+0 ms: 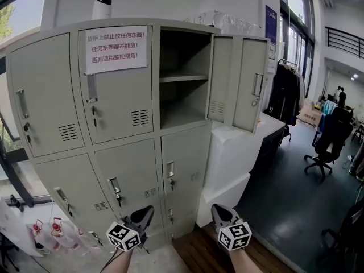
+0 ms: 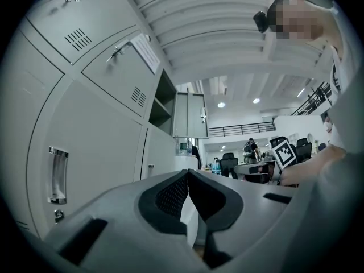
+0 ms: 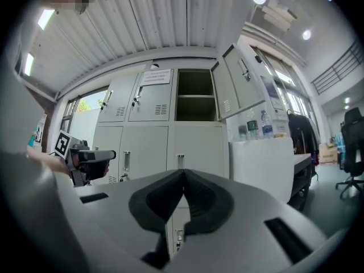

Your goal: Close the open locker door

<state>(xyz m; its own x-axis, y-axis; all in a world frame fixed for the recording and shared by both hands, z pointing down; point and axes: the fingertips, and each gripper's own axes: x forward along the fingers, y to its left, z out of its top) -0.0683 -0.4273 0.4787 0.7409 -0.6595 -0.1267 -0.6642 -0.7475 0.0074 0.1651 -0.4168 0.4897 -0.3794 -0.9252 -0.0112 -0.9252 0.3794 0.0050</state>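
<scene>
1. Target: the open grey sheet-metal locker door [image 1: 244, 78] belongs to the top right compartment of the tall grey steel locker cabinet [image 1: 119, 152]. It is hinged on the cabinet's right edge and stands swung out over a white box-shaped unit [image 1: 239, 152]. All the other doors look closed.
2. Left gripper [image 1: 143, 214]: jaw tips are pressed together with nothing between them. It sits low in the head view, in front of the bottom lockers.
3. Right gripper [image 1: 220, 211]: jaws are likewise fully closed and empty. It is low, well below the door.
4. Handling estimate: the door is a thin painted panel, so probably light and stiff, and it should swing freely on its hinges. The smooth paint would give a poor pinch grip.
5. Contact point: pushing is better than gripping. I would set the closed jaw tips on the outer face near the free edge, by the slim vertical metal handle [image 1: 257, 85] (furthest from the hinge, so least effort).
6. Caution: a light door may bounce back off the frame, so it likely needs a steady push until it seats.
7. Status: neither gripper is touching the door, and closing has not begun.
</scene>
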